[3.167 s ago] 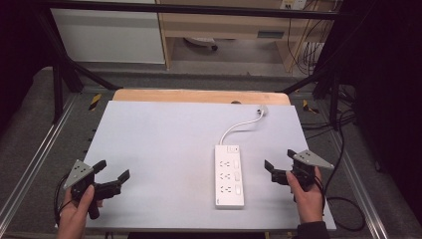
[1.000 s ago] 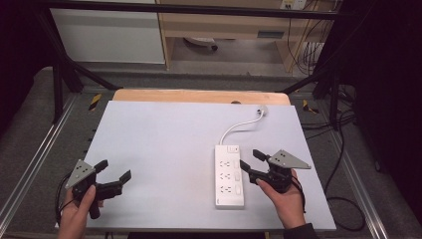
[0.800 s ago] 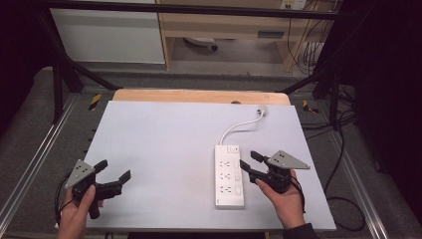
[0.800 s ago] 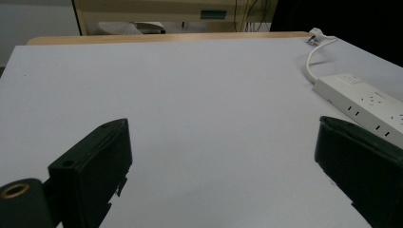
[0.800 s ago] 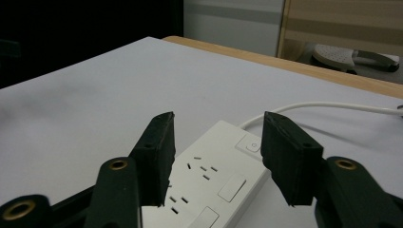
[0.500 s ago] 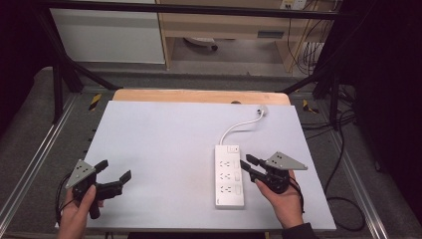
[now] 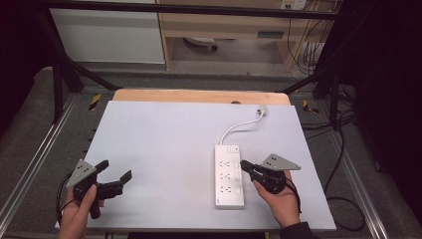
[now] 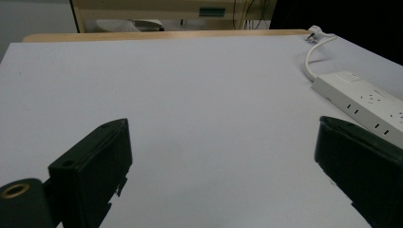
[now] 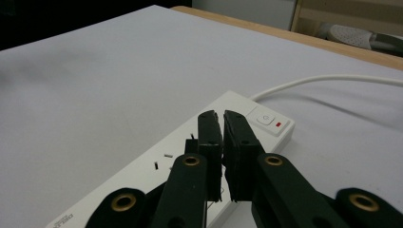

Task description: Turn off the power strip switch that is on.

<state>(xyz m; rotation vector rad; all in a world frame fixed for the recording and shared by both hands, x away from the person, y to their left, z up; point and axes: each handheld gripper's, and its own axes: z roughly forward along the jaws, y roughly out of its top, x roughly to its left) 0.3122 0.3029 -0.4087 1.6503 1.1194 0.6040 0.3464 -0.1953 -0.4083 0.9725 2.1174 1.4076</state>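
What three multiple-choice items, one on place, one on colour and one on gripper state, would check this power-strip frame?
1. Where does the power strip lie on the table?
A. right half
B. left half
C. far left corner

2. What colour is the power strip's cable?
A. black
B. white
C. orange

3. How do the jaws of the right hand-held gripper stand?
A. wide open
B. clamped on the cable
C. shut, with nothing between them

Answers:
1 A, the high view shows it right of centre, next to the right hand-held gripper.
2 B, it curves white off the strip's far end.
3 C, the right gripper view shows the pads nearly together above the strip.
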